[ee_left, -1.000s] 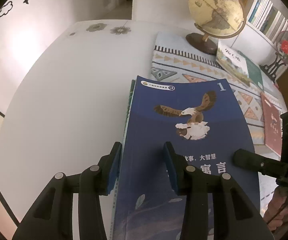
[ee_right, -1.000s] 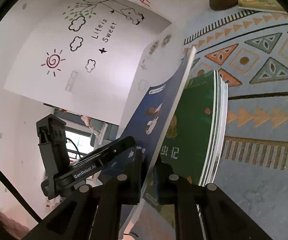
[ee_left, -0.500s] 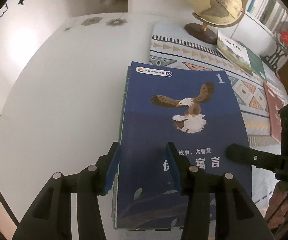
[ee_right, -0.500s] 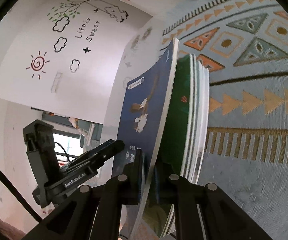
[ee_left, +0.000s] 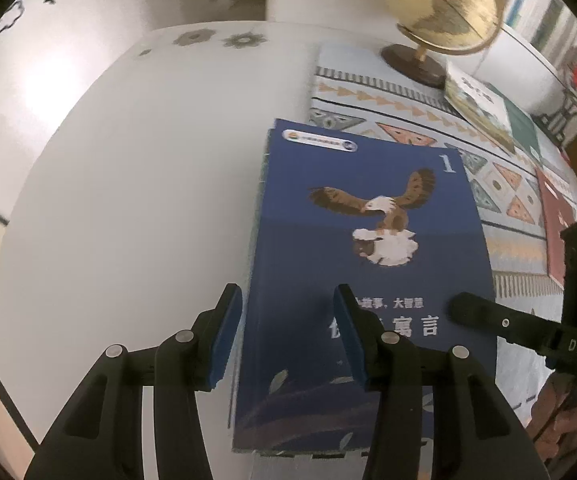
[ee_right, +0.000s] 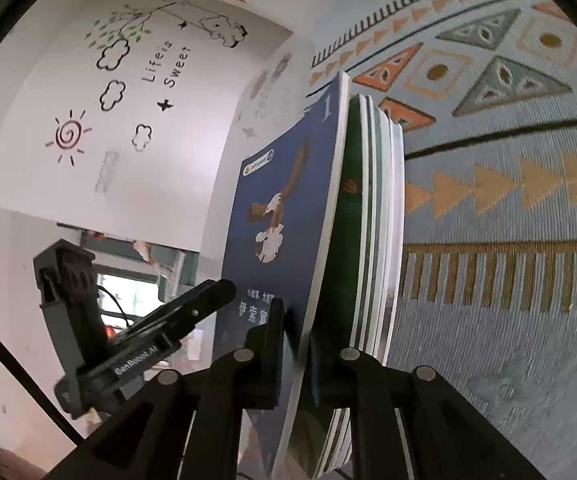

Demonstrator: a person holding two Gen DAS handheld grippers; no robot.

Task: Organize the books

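Observation:
A blue book with an eagle on its cover lies nearly flat on a stack of green and white books. My right gripper is shut on the blue book's near long edge, one pad on the cover and one under it. My left gripper hovers open over the book's left edge. Its left pad is off the book's side and its right pad is above the cover, neither pressing. In the left wrist view a right gripper finger rests on the cover's right side.
The stack sits where a white table meets a patterned mat. A globe, a landscape-cover book and a red book lie on the mat further right. A hand holds the right gripper.
The blue book, tilted up off the green book a second ago, has come down almost flat onto the stack. My left jaws have widened a little and drawn back along the book.

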